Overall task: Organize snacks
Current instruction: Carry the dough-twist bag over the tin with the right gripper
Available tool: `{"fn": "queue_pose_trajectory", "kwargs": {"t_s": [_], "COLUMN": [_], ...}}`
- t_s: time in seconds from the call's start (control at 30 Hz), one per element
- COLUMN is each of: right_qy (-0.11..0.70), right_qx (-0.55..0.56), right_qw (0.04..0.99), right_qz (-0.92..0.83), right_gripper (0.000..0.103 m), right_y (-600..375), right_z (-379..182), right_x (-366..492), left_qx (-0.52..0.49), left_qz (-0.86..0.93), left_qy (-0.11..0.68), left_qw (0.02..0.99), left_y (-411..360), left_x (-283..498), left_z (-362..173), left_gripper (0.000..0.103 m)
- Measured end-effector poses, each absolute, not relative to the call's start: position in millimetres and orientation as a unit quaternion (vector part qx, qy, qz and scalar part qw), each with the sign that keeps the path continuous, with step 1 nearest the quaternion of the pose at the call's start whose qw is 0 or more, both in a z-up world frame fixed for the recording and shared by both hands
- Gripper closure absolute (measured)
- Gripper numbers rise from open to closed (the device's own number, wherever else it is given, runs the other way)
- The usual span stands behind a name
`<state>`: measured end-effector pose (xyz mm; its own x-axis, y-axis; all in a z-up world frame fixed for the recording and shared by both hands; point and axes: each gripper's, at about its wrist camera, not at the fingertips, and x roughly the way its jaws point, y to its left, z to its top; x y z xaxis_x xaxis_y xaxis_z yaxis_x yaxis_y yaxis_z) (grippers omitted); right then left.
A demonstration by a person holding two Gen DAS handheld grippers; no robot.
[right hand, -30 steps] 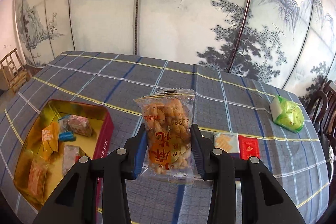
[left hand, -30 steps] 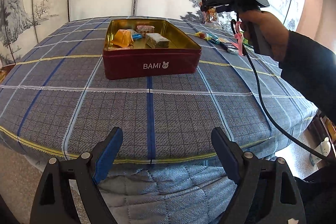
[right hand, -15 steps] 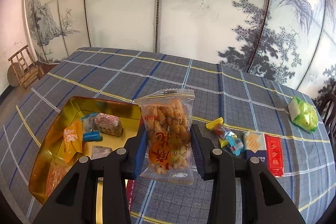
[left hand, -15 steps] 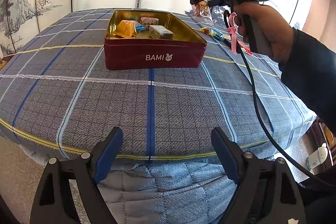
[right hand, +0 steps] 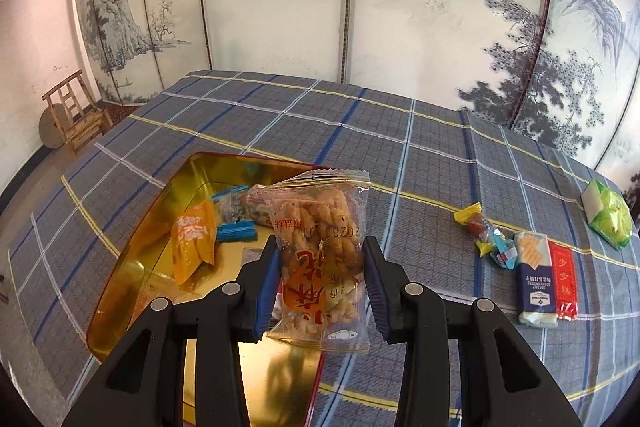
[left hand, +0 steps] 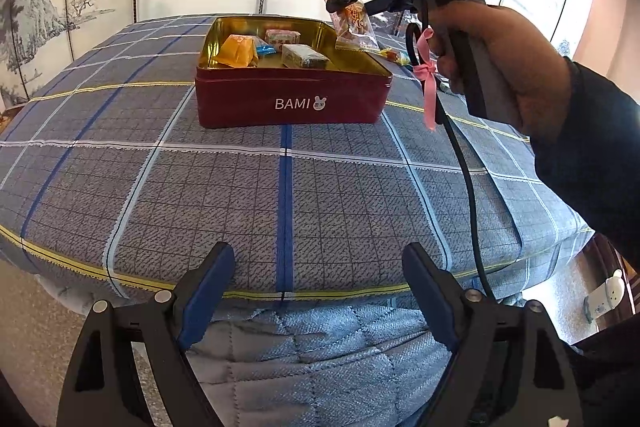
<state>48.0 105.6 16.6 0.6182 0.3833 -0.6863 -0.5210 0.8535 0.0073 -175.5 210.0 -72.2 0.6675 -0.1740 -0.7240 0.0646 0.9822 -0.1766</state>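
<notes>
My right gripper (right hand: 320,283) is shut on a clear packet of fried dough twists (right hand: 320,259) and holds it above the right side of the red BAMI tin (right hand: 132,267). The packet (left hand: 354,27) and the tin (left hand: 292,103) also show in the left wrist view. The gold-lined tin holds an orange packet (right hand: 192,247), a blue-wrapped snack (right hand: 236,231) and other wrapped pieces. My left gripper (left hand: 316,295) is open and empty, low at the table's near edge, well in front of the tin.
Loose snacks lie on the checked tablecloth right of the tin: wrapped candies (right hand: 484,231), a blue-white packet (right hand: 534,279), a red packet (right hand: 564,279) and a green packet (right hand: 610,219). A painted folding screen stands behind the table. A wooden chair (right hand: 74,115) stands at the far left.
My right gripper has carried the dough twist packet leftward, from beside the tin to above its right side. My left gripper has stayed open and edged slightly closer to the table.
</notes>
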Motion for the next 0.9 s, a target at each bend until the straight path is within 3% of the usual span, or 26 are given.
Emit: {"fn": "queue_pose_trajectory", "kwargs": {"t_s": [0.9], "right_qy": [0.392], "right_qx": [-0.109], "right_qw": [0.856], "right_qz": [0.32], "right_gripper": [0.062], "right_y": [134], "right_z": [-23], "right_x": [-9], "left_qx": [-0.079], "left_qz": [-0.067], "left_qy": [0.389], "left_qw": [0.915], "left_y": [218], "left_x": [-185], "left_z": [-69], "left_gripper": [0.02]}}
